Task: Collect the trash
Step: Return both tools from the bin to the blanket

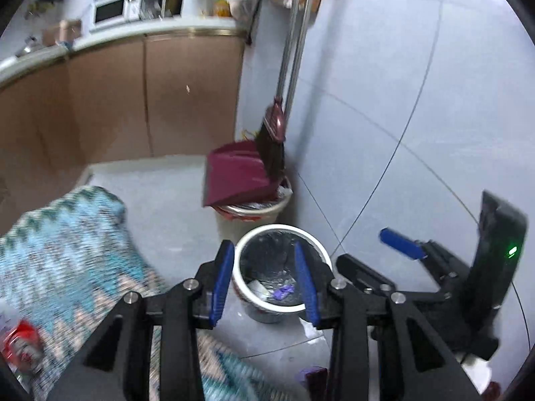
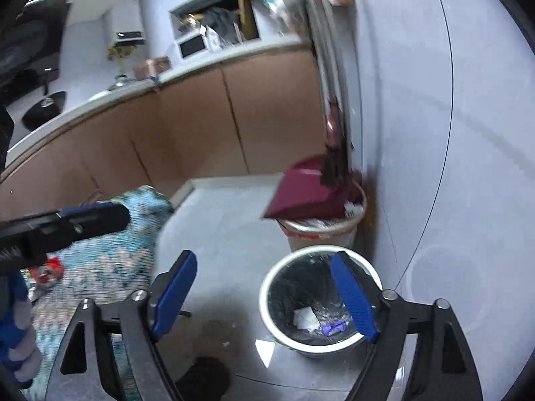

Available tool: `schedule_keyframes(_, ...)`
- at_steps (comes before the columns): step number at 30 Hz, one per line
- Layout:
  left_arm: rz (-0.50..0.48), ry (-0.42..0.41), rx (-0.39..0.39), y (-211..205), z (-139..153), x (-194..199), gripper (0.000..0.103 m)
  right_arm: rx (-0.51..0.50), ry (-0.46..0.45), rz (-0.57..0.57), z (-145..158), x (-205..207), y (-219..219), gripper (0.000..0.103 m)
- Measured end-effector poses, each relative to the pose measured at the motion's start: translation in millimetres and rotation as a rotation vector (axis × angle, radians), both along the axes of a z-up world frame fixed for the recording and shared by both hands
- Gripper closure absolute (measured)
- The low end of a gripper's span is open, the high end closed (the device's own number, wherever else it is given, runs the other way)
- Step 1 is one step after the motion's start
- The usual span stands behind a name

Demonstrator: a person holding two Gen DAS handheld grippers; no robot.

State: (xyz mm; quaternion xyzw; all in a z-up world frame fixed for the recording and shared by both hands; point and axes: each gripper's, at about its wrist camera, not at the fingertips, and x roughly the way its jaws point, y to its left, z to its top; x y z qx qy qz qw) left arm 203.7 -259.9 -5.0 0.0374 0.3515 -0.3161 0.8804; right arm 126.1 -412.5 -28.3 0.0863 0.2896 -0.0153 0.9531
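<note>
The pale grey tiled floor (image 1: pixel 174 200) and the long run of brown cabinets (image 1: pixel 187 100) under a white surface (image 1: pixel 140 35) fill most of both views. There's a teal and white zigzag-patterned rug (image 1: pixel 73 250) off to the left, and a red wrapper (image 1: pixel 20 344) sits on it near the edge of the frame.

In the corner, a maroon plastic dustpan (image 1: pixel 237 177) and dark-bristled broom (image 1: pixel 272 153) sit on top of a full white bin (image 1: pixel 267 209). Right in front of that is a round white trash bin with a black liner (image 2: pixel 267 297), with white paper scraps (image 2: pixel 304 317) and a purple wrapper (image 2: pixel 332 327) lying at the bottom.

The left tool (image 1: pixel 264 287) is partly spread with nothing between its blue pads. The right tool (image 2: pixel 264 297) is spread wide, also empty. Both hang over the lined bin.
</note>
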Motion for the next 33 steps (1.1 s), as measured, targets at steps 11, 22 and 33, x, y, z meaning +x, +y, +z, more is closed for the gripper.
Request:
schedule_keyframes(11,0.173,-0.225,0.027,115,50,-103,0.047,-0.027,-0.133,0.120,73,-66,91,0.000)
schedule_keyframes(22,0.378,-0.299,0.053,213,56,-147,0.047,-0.070,-0.193,0.236,99,-91,164,0.000)
schedule_keyframes(33,0.519,-0.323,0.104,270,51,-154,0.047,-0.075,-0.164,0.360,95,-81,224,0.000)
